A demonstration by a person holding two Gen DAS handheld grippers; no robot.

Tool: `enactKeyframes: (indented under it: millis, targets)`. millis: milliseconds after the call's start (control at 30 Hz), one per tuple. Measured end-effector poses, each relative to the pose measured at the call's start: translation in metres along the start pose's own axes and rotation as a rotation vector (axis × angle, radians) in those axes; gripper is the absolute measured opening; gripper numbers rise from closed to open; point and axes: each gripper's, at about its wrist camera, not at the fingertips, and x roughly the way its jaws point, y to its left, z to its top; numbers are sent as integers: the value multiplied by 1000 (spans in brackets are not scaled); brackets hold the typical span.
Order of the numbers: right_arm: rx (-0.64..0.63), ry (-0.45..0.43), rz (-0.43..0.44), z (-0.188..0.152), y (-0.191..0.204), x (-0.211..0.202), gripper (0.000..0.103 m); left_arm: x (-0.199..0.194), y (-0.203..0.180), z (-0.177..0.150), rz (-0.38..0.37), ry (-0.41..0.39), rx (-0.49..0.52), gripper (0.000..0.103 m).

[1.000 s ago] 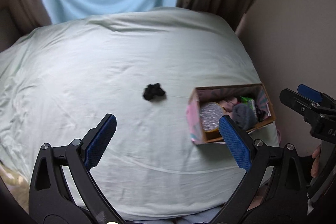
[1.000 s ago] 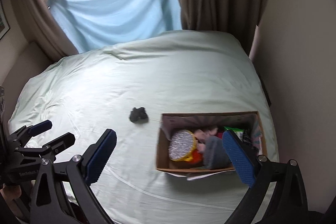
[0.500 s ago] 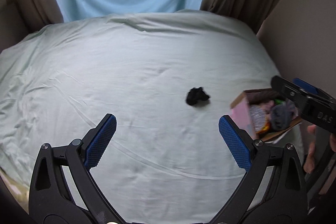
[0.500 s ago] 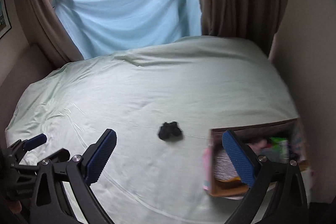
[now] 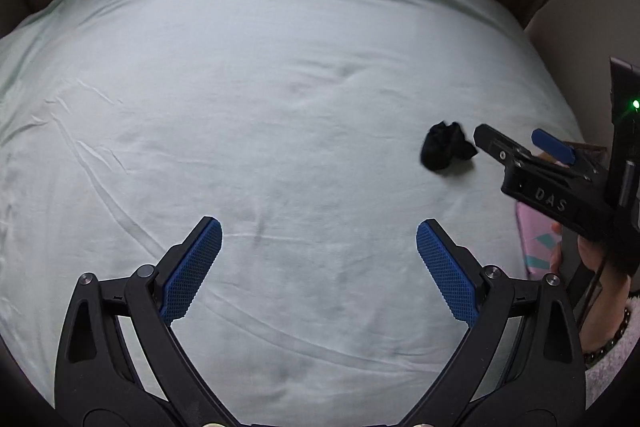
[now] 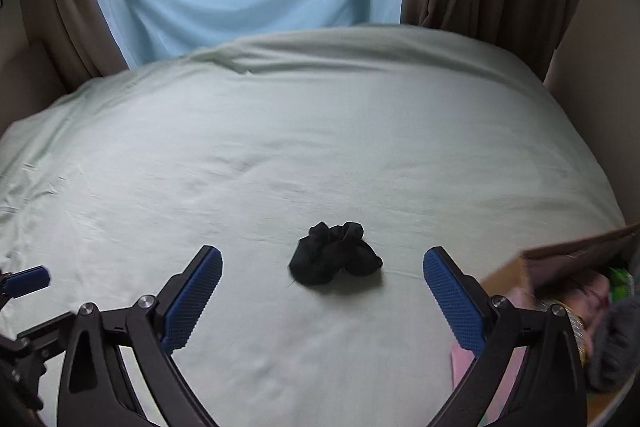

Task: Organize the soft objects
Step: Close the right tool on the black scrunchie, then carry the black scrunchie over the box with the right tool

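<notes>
Sock-grab tip: right gripper (image 6: 322,291) was spread wide and empty, lined up on the crumpled black sock (image 6: 334,259) lying on the bed (image 6: 280,155) beside the cardboard box (image 6: 560,259), so I'd have dropped straight down and pinched the thickest bunch.

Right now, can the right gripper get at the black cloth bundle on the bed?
Probably yes. The right gripper is open, the black cloth bundle lies centred just ahead, and only bare sheet lies between.
</notes>
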Motion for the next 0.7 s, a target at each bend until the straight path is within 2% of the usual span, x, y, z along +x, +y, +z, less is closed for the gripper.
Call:
enactKeyframes:
  millis: [100, 233, 433, 500, 567, 700]
  targets:
    - [10, 20, -12, -2, -3, 34, 99, 21, 6, -5, 9, 22, -36, 98]
    - [-9, 42, -26, -9, -2, 73, 82, 44, 15, -16, -6, 66, -95, 98]
    - [5, 46, -49, -12, -10, 97, 71, 48, 14, -16, -33, 65, -95, 98]
    - [1, 59, -55, -15, -11, 104, 61, 47, 12, -12, -25, 57, -75, 98]
    - [-10, 63, -57, -18, -12, 108, 56, 45, 12, -10, -21, 50, -65, 98]
    - [-51, 48, -43, -20, -7, 103, 29, 40, 8, -8, -17, 38, -43, 98]
